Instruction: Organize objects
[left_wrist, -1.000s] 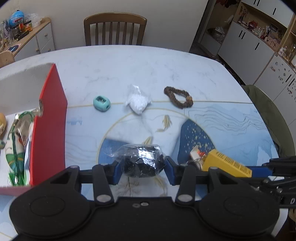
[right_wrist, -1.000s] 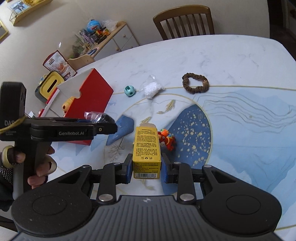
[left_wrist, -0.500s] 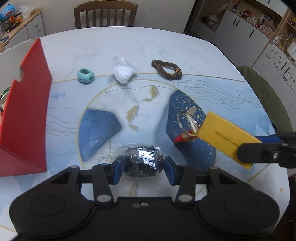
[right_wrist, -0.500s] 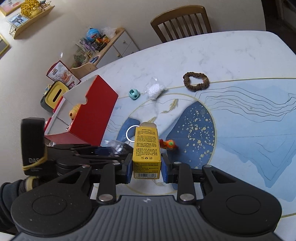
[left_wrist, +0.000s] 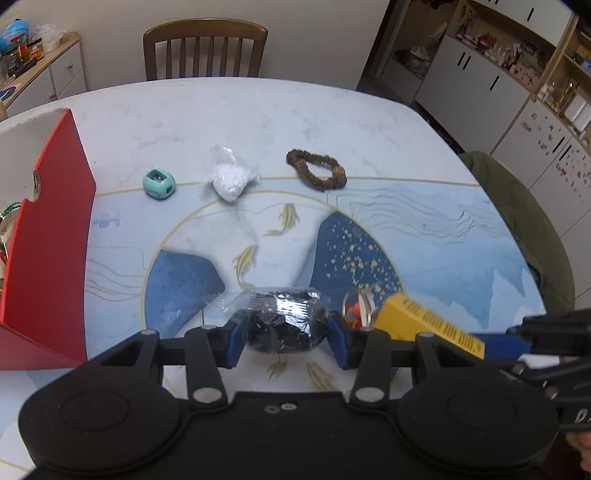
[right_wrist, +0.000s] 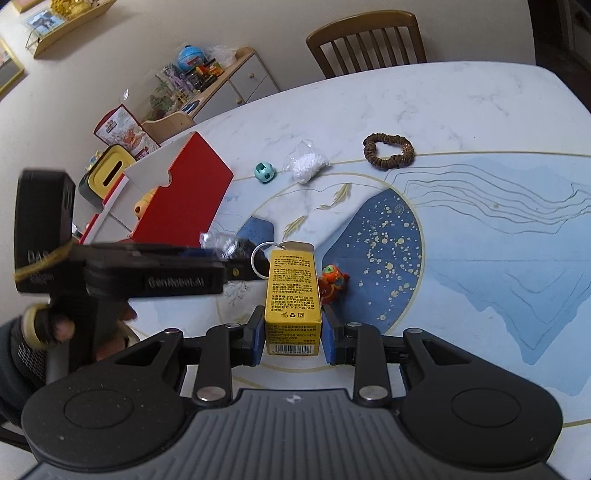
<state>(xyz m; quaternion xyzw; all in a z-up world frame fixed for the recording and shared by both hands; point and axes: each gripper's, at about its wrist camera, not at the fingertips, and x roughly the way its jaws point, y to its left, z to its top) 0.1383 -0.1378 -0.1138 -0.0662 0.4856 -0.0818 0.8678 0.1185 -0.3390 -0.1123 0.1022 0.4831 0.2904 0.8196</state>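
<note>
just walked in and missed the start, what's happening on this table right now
A person is tidying small items with a handheld gripper in each hand. The left gripper is shut on a clear bag of black pieces, and the right gripper is shut on a yellow carton. An orange toy keychain lies on the table beside the carton. Farther back on the table lie a teal ball toy, a bag of white beads and a brown scrunchie. An open red box on the left already holds a few things.
</note>
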